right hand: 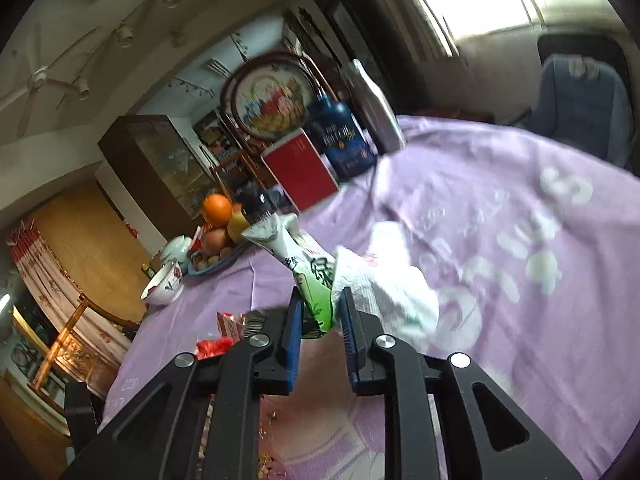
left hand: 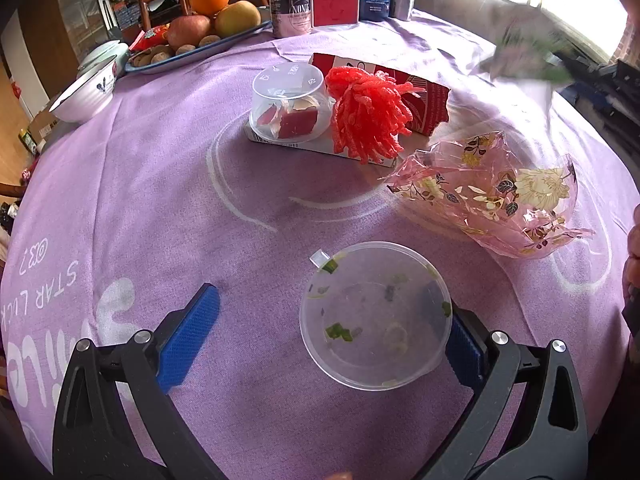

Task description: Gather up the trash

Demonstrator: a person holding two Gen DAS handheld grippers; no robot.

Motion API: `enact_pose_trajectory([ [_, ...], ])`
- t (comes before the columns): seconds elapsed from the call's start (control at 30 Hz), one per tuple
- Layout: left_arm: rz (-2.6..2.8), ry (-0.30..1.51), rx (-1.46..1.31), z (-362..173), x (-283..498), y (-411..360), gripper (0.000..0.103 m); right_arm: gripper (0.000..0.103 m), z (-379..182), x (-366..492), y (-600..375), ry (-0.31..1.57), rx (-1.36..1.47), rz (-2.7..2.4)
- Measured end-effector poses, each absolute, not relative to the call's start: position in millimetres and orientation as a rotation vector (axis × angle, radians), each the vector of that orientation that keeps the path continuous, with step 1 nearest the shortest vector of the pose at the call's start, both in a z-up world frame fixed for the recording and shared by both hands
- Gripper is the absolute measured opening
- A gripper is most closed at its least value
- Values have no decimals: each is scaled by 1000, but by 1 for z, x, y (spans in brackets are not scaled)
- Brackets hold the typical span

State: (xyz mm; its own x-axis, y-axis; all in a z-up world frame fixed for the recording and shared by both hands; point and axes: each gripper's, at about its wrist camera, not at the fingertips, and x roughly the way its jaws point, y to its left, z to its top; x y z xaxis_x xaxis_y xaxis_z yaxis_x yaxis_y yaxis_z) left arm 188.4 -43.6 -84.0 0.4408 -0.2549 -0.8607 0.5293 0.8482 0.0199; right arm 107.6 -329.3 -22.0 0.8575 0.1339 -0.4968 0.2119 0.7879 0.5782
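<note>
Lower frame: left hand-held gripper [left hand: 320,332] spread wide to straddle soiled plastic lid [left hand: 376,314] on desk [left hand: 160,184]; right hand-held gripper [right hand: 320,312] clamped on green wrapper [right hand: 308,276] and tissue [right hand: 384,280], lifted for disposal.

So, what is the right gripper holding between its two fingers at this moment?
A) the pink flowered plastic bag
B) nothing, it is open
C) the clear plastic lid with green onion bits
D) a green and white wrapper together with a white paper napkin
D: in the right wrist view the right gripper is shut on the green and white wrapper, with the white paper napkin bunched beside it.
</note>
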Motion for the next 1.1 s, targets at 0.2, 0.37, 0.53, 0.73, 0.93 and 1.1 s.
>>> enact_pose_trajectory([
  [0.2,-496,1003,306,-84,188,-44,98,30,-31,104,-338,539,739,-42],
  [0.37,-496,1003,306,-84,188,-44,98,30,-23,99,-329,488,699,14],
  [0.53,-498,1003,304,-84,189,-44,98,65,-13,100,-311,476,628,96],
  [0.73,-478,1004,274,-83,198,-38,97,73,-25,125,-288,631,538,149],
  [0.93,-395,1006,239,-83,212,-24,97,73,-30,109,-341,567,666,-102],
  [1.1,-403,1001,247,-82,210,-27,97,75,-34,108,-348,568,667,-93],
])
